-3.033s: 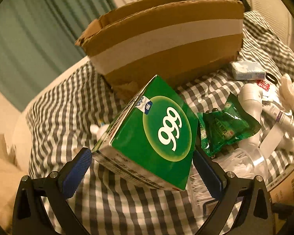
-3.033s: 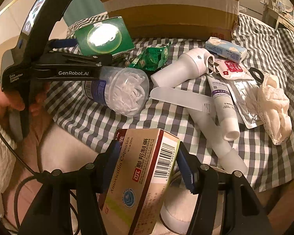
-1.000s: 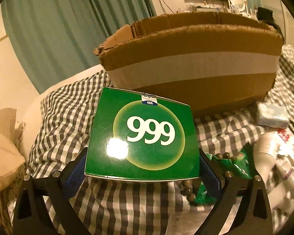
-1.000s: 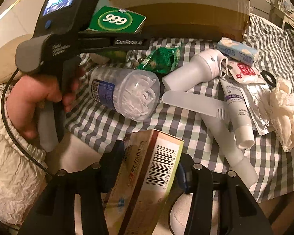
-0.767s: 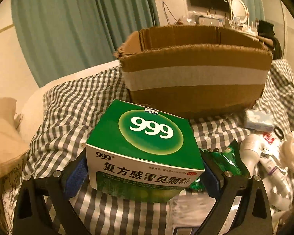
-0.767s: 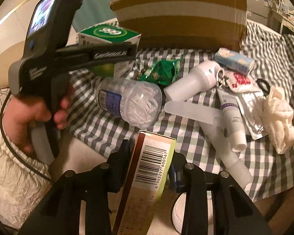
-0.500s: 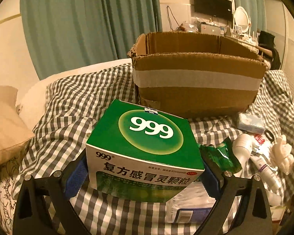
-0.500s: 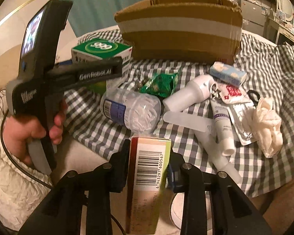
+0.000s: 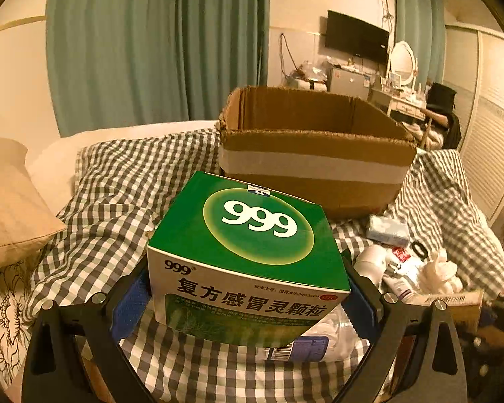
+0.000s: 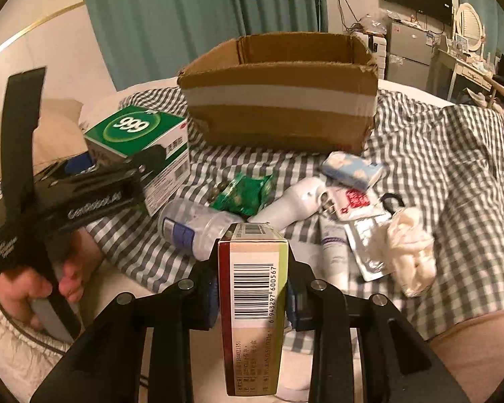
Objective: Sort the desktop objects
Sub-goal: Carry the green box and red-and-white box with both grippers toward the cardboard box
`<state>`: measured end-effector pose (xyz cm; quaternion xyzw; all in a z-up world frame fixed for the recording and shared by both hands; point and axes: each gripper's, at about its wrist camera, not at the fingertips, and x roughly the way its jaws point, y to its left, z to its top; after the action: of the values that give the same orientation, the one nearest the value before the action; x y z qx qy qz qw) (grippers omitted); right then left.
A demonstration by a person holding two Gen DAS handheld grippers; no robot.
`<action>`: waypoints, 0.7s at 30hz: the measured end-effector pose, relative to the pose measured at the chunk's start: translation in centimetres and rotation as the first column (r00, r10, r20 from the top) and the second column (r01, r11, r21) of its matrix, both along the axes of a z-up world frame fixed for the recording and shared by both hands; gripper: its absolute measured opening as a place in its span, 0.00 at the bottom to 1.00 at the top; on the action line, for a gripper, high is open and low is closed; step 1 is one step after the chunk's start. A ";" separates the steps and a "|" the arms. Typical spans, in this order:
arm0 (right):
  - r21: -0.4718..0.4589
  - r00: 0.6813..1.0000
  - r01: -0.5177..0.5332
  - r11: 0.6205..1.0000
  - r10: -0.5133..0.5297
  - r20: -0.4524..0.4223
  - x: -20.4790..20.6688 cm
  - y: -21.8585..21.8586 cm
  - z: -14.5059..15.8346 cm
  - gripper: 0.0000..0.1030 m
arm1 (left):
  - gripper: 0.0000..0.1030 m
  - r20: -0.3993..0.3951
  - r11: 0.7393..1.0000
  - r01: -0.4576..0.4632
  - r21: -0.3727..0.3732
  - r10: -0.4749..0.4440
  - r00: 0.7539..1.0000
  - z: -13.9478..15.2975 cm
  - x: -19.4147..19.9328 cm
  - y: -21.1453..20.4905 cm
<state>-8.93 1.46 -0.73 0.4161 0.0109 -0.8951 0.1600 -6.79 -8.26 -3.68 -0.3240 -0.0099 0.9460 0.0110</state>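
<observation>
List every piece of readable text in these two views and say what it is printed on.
"999": top and front of the green cardboard medicine box
"复方感冒灵颗粒": its white front face
"6 943297 600567": barcode on the tan and red carton
"GenRobot.AI": side of the left hand-held gripper, blurred but legible
Small print on both boxes, the white tube and the clear plastic bottle: too small or blurred.

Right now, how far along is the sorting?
Done: nothing that shows; the visible inside of the cardboard box looks bare, its floor hidden.
In hand: left tongs clamp the green 999 box; right tongs clamp the barcoded medicine box, their jaws having just closed further. Both are short of the cardboard box.
Left: green packet, clear bottle, tissue pack, tubes and white cloth.
</observation>
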 end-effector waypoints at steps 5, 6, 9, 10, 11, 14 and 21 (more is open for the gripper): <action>-0.007 1.000 0.009 1.000 -0.010 -0.030 -0.6 0.7 1.9 0.29 | 0.97 -0.001 0.998 0.009 0.057 -0.009 1.000 0.9 0.4 0.0; -0.013 0.999 0.014 1.000 -0.015 -0.040 -0.9 0.9 2.3 0.29 | 0.97 -0.003 0.998 0.009 0.067 -0.009 1.000 1.2 0.5 0.0; -0.029 0.997 0.020 0.999 -0.022 -0.079 -1.9 1.6 4.2 0.29 | 0.97 -0.026 0.995 0.018 0.099 -0.016 1.000 2.6 0.6 0.0; -0.036 0.995 0.020 0.999 -0.023 -0.094 -2.3 1.8 4.9 0.29 | 0.97 -0.035 0.994 0.023 0.106 -0.019 0.999 3.1 0.7 0.2; -0.040 0.995 0.018 0.999 -0.022 -0.102 -2.6 1.9 5.4 0.29 | 0.97 -0.045 0.993 0.031 0.111 -0.026 0.999 3.7 0.6 0.4; -0.070 0.990 0.013 0.997 -0.023 -0.136 -4.0 2.6 7.4 0.29 | 0.97 -0.081 0.992 0.052 0.114 -0.043 0.996 5.5 0.2 0.9; -0.112 0.972 0.010 0.994 -0.036 -0.232 -8.2 3.5 11.1 0.29 | 0.97 -0.141 0.990 0.087 0.113 -0.071 0.987 8.7 -2.8 2.2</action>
<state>-17.10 4.93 10.38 0.2984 -0.0244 -0.9389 0.1698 -9.58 -6.08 4.98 -0.2572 -0.0526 0.9625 0.0684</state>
